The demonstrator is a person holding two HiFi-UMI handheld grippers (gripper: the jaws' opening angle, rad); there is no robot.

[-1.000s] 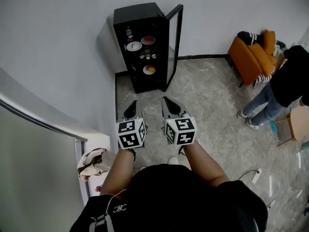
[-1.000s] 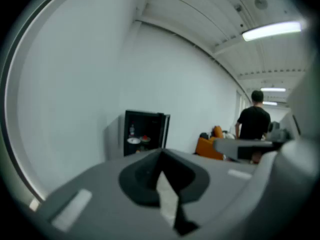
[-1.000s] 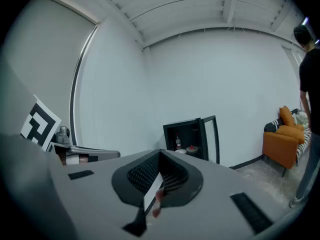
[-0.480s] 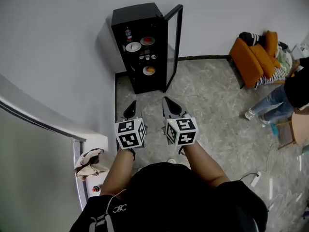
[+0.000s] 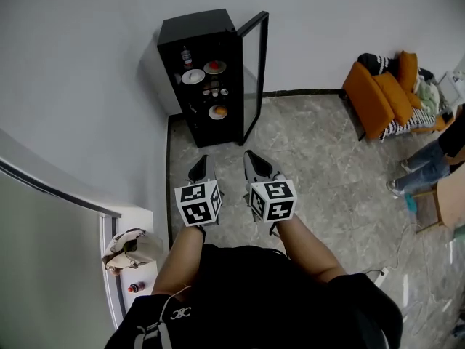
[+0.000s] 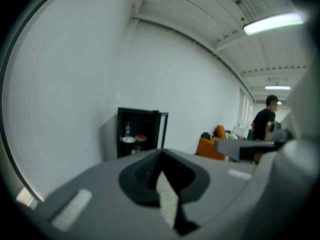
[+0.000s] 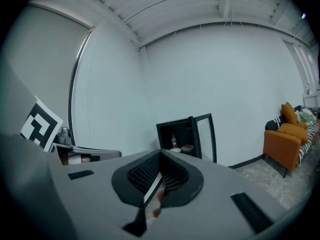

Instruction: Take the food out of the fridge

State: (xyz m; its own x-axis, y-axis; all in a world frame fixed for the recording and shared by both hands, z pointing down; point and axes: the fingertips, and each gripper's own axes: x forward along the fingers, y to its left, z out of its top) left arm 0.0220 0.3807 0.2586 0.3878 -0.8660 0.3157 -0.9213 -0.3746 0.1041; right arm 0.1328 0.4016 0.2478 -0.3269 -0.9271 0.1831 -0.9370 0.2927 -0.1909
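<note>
– How did the two grippers stand?

– Both clenched on nothing: the left gripper (image 5: pixel 200 162) and right gripper (image 5: pixel 251 158) hung side by side above the floor (image 5: pixel 312 144), one marker cube (image 5: pixel 197 203) on each.

– And the food (image 5: pixel 218 111)?

– Well beyond them, inside the one fridge (image 5: pixel 178 35) by the wall, its door (image 5: pixel 254 78) swung open. I counted three plates (image 5: pixel 192 76) and one bottle (image 5: pixel 187 55) on the shelves. The small cups were too tiny to count.

– Farther off?

– One orange armchair (image 5: pixel 374 97), with one person (image 5: pixel 429 162) near it.
</note>
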